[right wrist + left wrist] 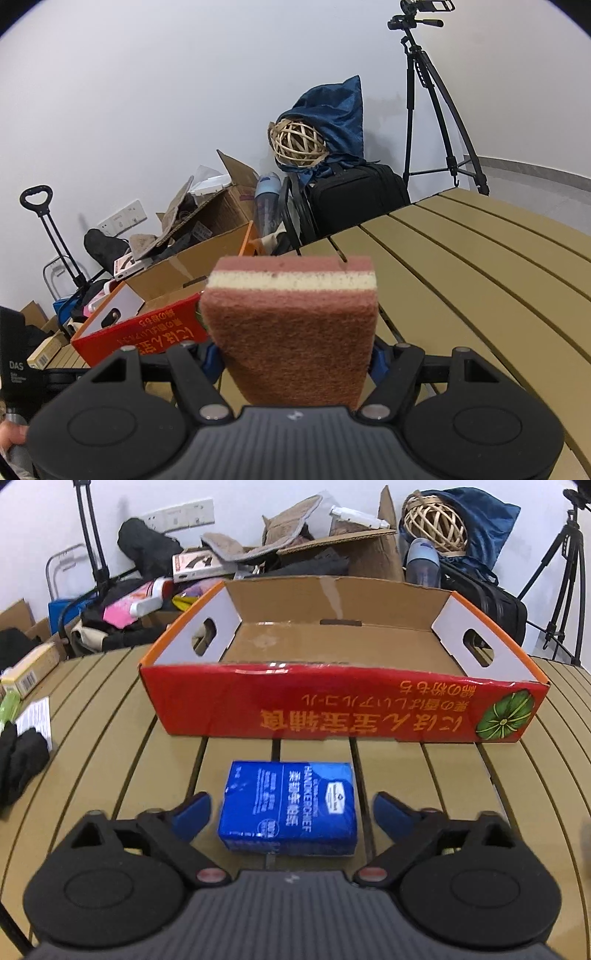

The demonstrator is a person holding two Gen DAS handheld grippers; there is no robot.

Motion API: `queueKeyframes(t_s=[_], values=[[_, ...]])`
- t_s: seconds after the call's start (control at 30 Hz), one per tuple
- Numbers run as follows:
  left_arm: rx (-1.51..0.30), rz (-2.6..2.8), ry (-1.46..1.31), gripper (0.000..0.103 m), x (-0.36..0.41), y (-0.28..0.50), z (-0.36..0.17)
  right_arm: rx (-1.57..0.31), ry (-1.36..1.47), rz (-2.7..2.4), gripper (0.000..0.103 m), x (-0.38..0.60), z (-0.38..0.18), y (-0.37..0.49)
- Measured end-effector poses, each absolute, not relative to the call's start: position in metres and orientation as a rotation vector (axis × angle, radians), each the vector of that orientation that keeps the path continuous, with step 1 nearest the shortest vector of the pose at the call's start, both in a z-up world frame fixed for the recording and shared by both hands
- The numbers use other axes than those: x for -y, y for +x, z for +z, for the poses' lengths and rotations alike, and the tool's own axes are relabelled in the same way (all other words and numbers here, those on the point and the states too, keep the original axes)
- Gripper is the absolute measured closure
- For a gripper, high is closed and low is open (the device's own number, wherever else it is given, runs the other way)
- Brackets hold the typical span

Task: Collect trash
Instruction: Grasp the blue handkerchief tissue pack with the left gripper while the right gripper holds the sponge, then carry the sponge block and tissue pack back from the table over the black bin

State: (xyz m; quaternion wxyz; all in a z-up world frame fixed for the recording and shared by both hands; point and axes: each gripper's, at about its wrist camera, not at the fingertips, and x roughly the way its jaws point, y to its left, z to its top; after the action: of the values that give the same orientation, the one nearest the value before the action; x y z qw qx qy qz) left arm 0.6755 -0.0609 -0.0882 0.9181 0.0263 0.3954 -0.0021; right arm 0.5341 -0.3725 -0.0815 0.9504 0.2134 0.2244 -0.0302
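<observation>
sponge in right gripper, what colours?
Reddish-brown scouring faces with a cream layer between, on the sponge in the right gripper. Right wrist view shows it best.

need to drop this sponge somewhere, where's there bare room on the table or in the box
The red box has a bare cardboard floor between its two white end walls. The slatted table lies open to the right of the sponge. Crowded: the left table edge, with a black cloth and paper, and the strip before the box, where the blue tissue pack sits between the left gripper fingers.

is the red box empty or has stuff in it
Empty as far as shown: the red box shows only bare cardboard floor; the strip behind its near wall is hidden.
</observation>
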Motion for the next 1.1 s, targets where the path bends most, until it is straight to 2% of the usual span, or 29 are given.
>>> queueKeyframes(t_s=[0.03,0.1,0.57,1.1], values=[[-0.822,-0.011,0.043,0.027,0.060,0.675,-0.089,-0.458,0.435,-0.062,0.032,0.372,-0.082,0.535],[-0.824,-0.019,0.026,0.029,0.058,0.673,-0.089,-0.462,0.436,-0.065,0.032,0.373,-0.082,0.536],[-0.715,-0.048,0.086,0.029,0.067,0.625,-0.072,-0.490,0.447,-0.044,0.032,0.366,-0.086,0.533],[-0.561,-0.084,0.183,0.029,0.071,0.498,-0.028,-0.506,0.283,0.039,0.032,0.306,-0.054,0.460]])
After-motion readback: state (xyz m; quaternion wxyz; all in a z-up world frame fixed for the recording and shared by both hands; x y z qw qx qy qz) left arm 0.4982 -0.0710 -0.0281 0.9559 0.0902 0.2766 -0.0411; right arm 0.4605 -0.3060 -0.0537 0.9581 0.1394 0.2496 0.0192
